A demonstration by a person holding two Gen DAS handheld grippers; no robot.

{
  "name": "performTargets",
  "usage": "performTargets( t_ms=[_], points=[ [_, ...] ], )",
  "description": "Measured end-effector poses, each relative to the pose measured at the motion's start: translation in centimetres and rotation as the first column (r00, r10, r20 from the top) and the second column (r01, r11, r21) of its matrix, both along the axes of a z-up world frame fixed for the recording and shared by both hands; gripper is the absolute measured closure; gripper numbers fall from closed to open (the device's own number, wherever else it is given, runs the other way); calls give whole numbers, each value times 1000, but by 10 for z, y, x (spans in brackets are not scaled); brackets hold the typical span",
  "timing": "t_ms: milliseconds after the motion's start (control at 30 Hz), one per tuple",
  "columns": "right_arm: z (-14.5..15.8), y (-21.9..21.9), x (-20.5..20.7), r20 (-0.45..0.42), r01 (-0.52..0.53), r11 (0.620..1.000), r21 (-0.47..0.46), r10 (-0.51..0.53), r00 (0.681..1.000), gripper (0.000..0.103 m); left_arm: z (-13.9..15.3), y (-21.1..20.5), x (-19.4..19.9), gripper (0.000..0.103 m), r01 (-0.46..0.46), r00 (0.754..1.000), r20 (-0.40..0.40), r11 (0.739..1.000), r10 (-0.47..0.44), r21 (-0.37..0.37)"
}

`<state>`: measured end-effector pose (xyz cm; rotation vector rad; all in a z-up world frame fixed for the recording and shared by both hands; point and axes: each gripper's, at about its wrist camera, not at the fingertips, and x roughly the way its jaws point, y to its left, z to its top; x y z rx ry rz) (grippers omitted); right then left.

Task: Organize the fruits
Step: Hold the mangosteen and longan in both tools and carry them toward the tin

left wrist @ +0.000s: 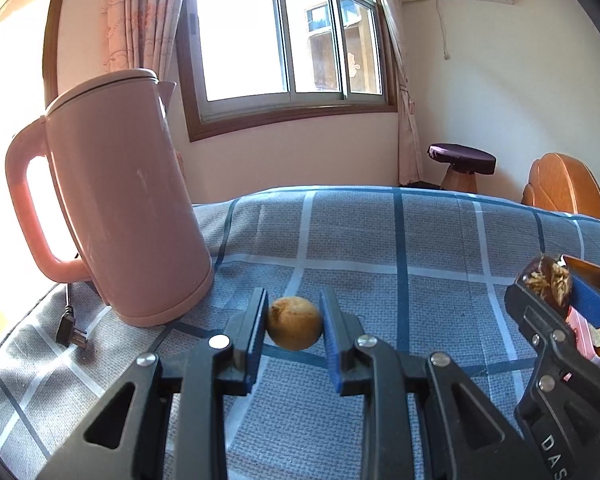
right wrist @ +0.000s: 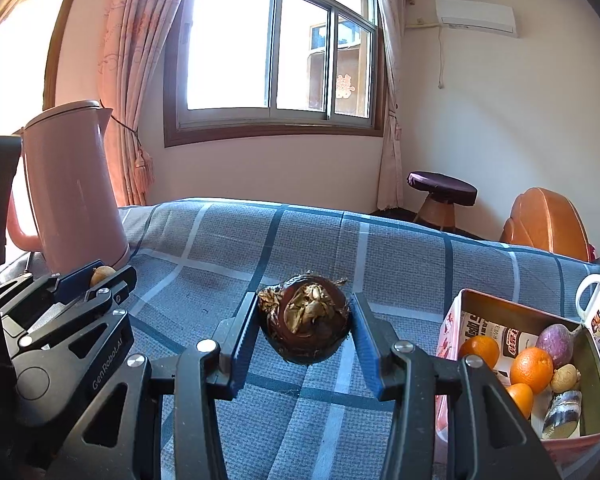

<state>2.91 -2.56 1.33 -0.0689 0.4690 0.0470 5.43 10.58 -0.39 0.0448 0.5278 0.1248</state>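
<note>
Small tan fruit (left wrist: 295, 323) and dark husky fruit (right wrist: 309, 329), both lifted.

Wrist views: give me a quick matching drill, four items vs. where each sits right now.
Items:
1. small tan fruit
2. dark fibrous fruit
3. oranges
4. pink kettle

Places:
A. inside the open box
B. between the right gripper fingers
C. standing on the checked cloth, far left
D. between the left gripper fingers

Pairs: 1-D, 2-B, 3-A, 4-C
</note>
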Motion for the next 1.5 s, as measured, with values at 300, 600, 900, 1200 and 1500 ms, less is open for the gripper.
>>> performTargets(
  t_ms=[300, 600, 900, 1200, 1500],
  points=[
    [0, 0, -2, 0, 1, 1000, 0, -1, 1000, 55, 1, -2, -9, 75, 3, 1000, 2, 1000, -3, -7],
    [0, -1, -2, 0, 1, 1000, 1, -1, 1000, 55, 1, -3, -15, 75, 2, 1000, 7, 1000, -2, -11],
    [-1, -1, -3, 0, 1, 1000, 0, -1, 1000, 55, 2, -4, -20, 75, 3, 1000, 6, 1000, -3, -19],
    [-1, -2, -4, 1, 2, 1000, 0, -2, 1000, 55, 2, -5, -23, 75, 1, 1000, 5, 1000, -1, -27],
    [-1, -3, -9, 5, 6, 1000, -1, -6, 1000, 55, 2, -5, -25, 75, 0, 1000, 4, 999, 0, -40]
  ],
)
